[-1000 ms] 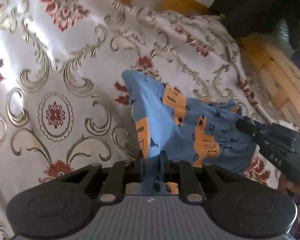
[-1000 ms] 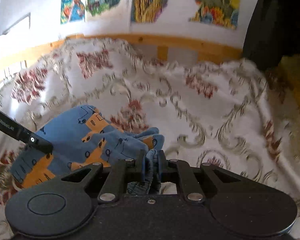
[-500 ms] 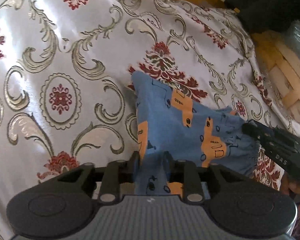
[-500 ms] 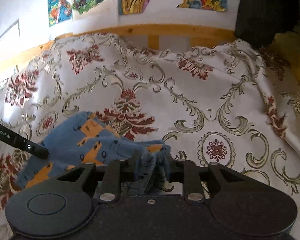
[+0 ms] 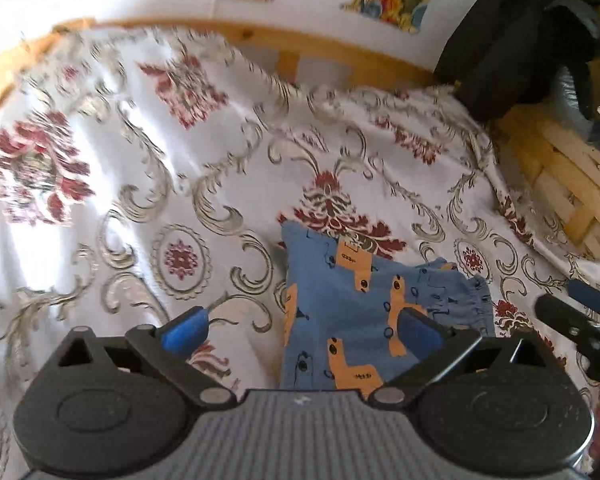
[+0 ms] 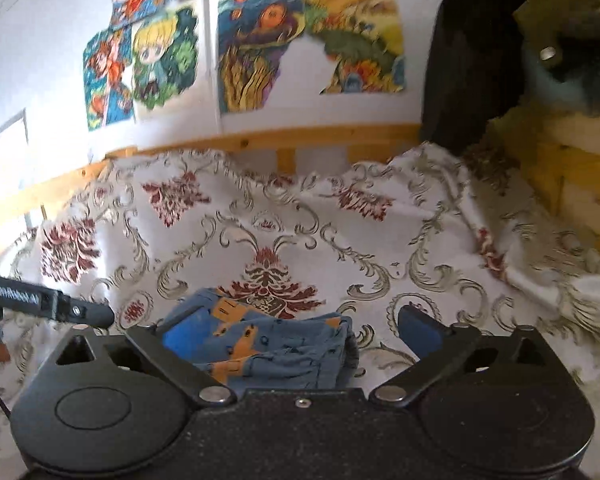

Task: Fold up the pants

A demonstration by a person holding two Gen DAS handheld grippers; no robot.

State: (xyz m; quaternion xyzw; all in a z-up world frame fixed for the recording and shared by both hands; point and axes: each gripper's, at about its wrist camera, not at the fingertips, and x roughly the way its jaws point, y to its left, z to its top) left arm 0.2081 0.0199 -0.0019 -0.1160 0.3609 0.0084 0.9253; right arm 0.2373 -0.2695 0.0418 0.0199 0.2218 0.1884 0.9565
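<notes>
While both tools hang above a bed, the folded blue pants (image 5: 364, 312) with orange print lie flat on the floral bedspread (image 5: 148, 184). The left gripper (image 5: 302, 332) has its jaws spread wide, grasping nothing, and the right gripper (image 6: 298, 334) is likewise released. A wooden bed rail (image 6: 260, 146) and colourful wall posters (image 6: 240, 44) fill the background.
</notes>
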